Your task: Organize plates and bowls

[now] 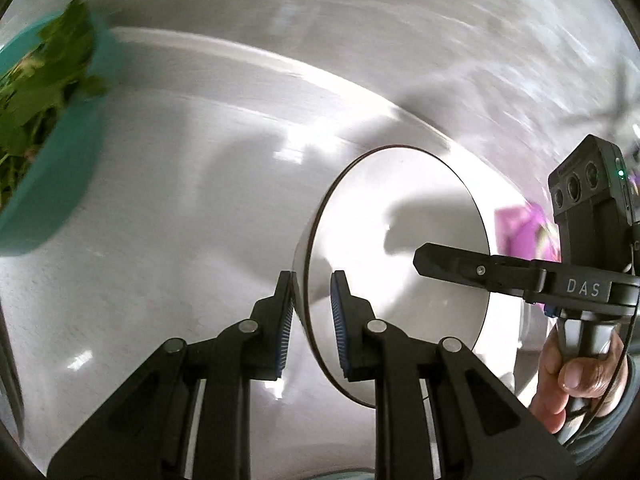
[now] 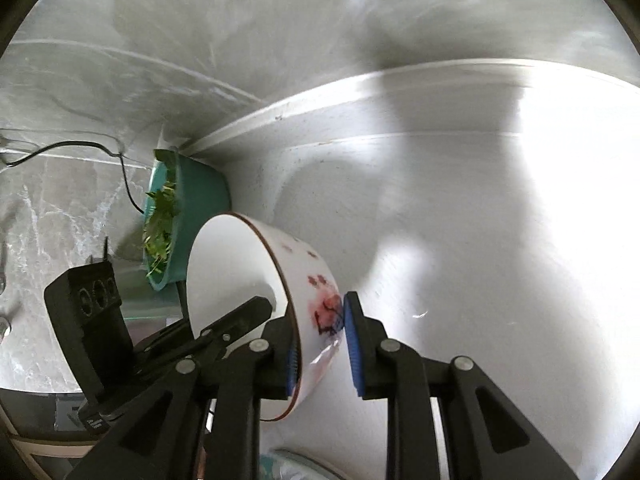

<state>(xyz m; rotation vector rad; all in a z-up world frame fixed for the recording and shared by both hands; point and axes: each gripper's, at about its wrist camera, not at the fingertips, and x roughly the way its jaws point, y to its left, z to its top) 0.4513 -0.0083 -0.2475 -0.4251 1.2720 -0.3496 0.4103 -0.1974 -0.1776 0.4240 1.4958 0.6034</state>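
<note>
A white bowl [image 1: 400, 232] with a thin dark rim and red flower prints on its outside [image 2: 240, 272] hangs tilted on its side above the white surface. My left gripper [image 1: 312, 284] is shut on its near wall, one pad outside and one inside. My right gripper [image 2: 320, 316] is shut on the opposite wall, with the flower print between its pads. Each gripper shows in the other's view: the right gripper [image 1: 424, 260] reaches into the bowl from the right, and the left gripper [image 2: 256, 308] comes in from the left. A person's hand [image 1: 572, 376] holds the right gripper's handle.
A teal bowl [image 1: 52, 152] of green leaves [image 2: 192, 208] stands by the surface's back corner. A white ledge [image 2: 360, 92] runs along the back. A black cable [image 2: 120, 168] lies on marbled stone at the left. Something purple [image 1: 516, 232] shows behind the white bowl.
</note>
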